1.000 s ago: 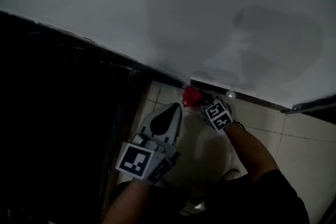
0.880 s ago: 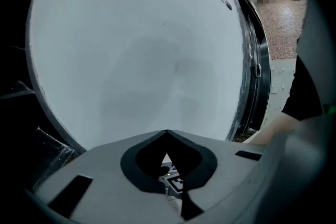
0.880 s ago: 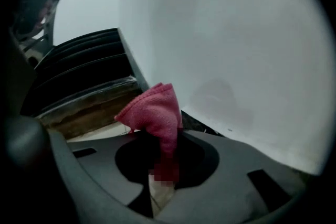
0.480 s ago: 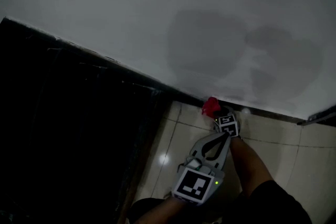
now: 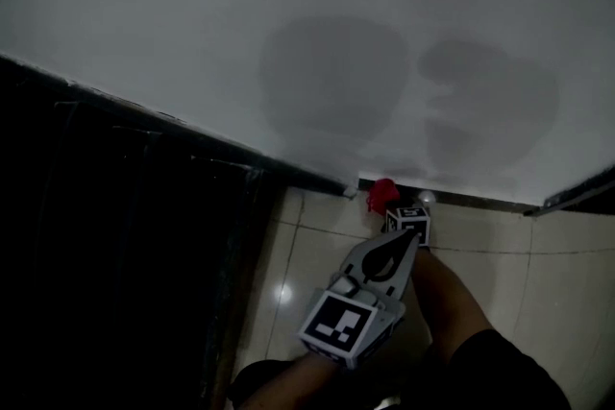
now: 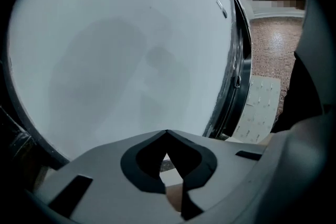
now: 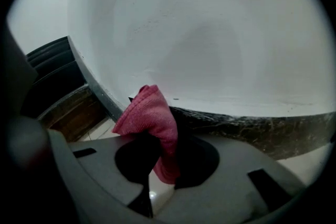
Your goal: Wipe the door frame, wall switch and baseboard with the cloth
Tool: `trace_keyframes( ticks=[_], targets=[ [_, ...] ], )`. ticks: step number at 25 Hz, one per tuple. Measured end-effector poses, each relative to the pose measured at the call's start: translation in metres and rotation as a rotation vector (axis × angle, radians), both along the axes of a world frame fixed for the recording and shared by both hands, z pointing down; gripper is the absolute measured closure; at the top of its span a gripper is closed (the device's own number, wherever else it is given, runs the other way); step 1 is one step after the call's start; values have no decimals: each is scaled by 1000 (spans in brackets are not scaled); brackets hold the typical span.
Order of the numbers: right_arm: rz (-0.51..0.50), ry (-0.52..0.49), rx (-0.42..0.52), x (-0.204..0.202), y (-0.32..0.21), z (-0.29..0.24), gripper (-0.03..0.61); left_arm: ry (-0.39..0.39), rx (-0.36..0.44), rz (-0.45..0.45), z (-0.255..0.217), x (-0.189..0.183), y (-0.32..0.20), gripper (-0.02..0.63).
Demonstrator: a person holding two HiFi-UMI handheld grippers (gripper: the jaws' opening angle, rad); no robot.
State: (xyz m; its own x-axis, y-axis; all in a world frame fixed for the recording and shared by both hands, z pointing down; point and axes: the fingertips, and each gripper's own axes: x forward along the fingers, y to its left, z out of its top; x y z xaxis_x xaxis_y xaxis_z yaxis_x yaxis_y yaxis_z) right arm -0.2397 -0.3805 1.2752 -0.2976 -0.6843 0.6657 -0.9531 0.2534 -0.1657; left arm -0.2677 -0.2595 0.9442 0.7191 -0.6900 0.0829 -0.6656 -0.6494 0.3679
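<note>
The left gripper [image 5: 409,243] is hovering over the floor [image 5: 312,250] with its jaws together on nothing, just beside the right gripper [image 7: 157,145], which is clamping the red cloth [image 7: 149,118] and holding it at the baseboard's [image 7: 252,123] end, under the white wall [image 7: 210,34].

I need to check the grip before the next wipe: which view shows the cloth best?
The right gripper view: the cloth sits large between the right gripper's jaws, near the baseboard. The head view shows only a small red spot; the left gripper view shows none of it.
</note>
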Motion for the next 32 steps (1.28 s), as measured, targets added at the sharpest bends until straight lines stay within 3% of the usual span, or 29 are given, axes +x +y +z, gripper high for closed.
trace_keyframes(
  ticks=[7,14,19,25,32],
  targets=[
    [18,43,-17,55,8,13,520,-48,-27,-28,13,10,-4,621],
    [83,21,-20,94,19,8,520,-125,-62,-36,29,19,-3,621],
    [148,12,-37,126,23,10,520,-37,-147,-56,33,23,-5,621],
    [48,81,-34,144,29,15,520,-43,-137,-27,33,39,1,621],
    [60,5,-33,157,31,15,520,-153,-122,30,48,74,11,621]
  ],
)
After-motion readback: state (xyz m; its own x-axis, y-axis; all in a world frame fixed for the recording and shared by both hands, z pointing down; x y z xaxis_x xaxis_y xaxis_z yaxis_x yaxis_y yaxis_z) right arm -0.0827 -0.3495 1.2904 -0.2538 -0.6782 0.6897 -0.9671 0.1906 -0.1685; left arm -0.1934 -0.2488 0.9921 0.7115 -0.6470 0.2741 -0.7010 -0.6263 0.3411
